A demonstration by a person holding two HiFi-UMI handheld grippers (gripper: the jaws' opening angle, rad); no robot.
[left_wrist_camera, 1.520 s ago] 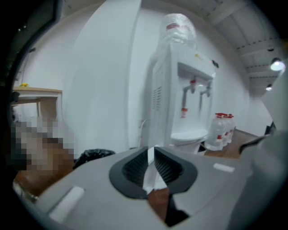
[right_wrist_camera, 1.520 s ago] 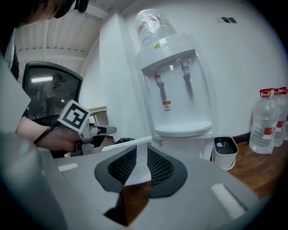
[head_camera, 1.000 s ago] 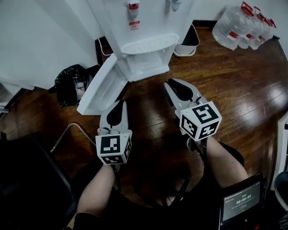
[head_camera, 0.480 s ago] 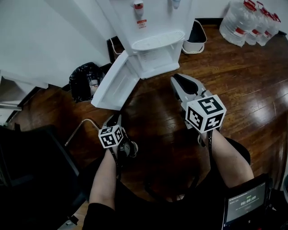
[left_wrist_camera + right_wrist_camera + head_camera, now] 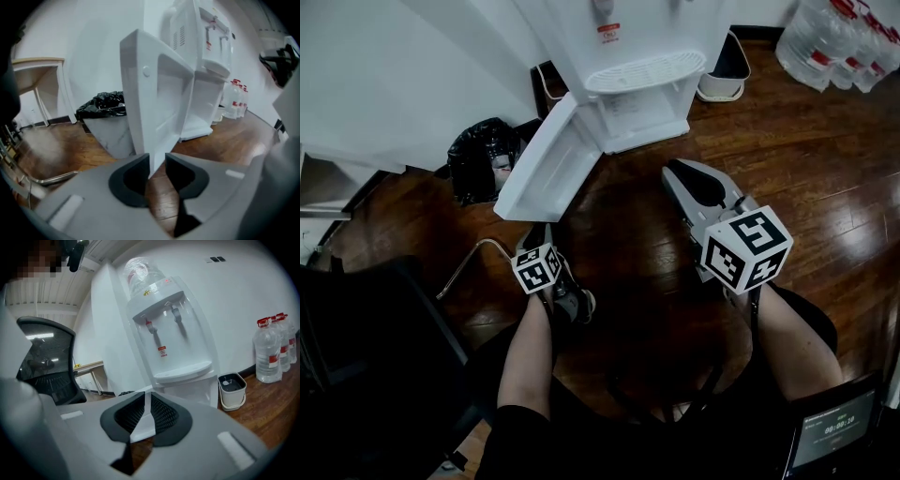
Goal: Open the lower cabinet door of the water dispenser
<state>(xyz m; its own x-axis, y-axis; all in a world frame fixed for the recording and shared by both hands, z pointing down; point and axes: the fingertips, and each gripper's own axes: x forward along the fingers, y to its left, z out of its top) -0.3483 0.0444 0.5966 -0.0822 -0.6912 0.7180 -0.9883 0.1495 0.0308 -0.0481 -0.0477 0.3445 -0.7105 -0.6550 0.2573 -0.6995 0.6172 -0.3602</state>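
One water dispenser [image 5: 642, 66], one lower cabinet door [image 5: 546, 164], two grippers: we are watching the door standing swung wide, leftward in the head view. The left gripper [image 5: 157, 158], lower than a second ago, is holding its jaws spread where they were together, with the door's edge just ahead. The right gripper [image 5: 146, 398] is holding its jaws all but pressed together, empty. Its view is showing two taps [image 5: 151, 327] and the top bottle [image 5: 140, 270], which the head view is cropping.
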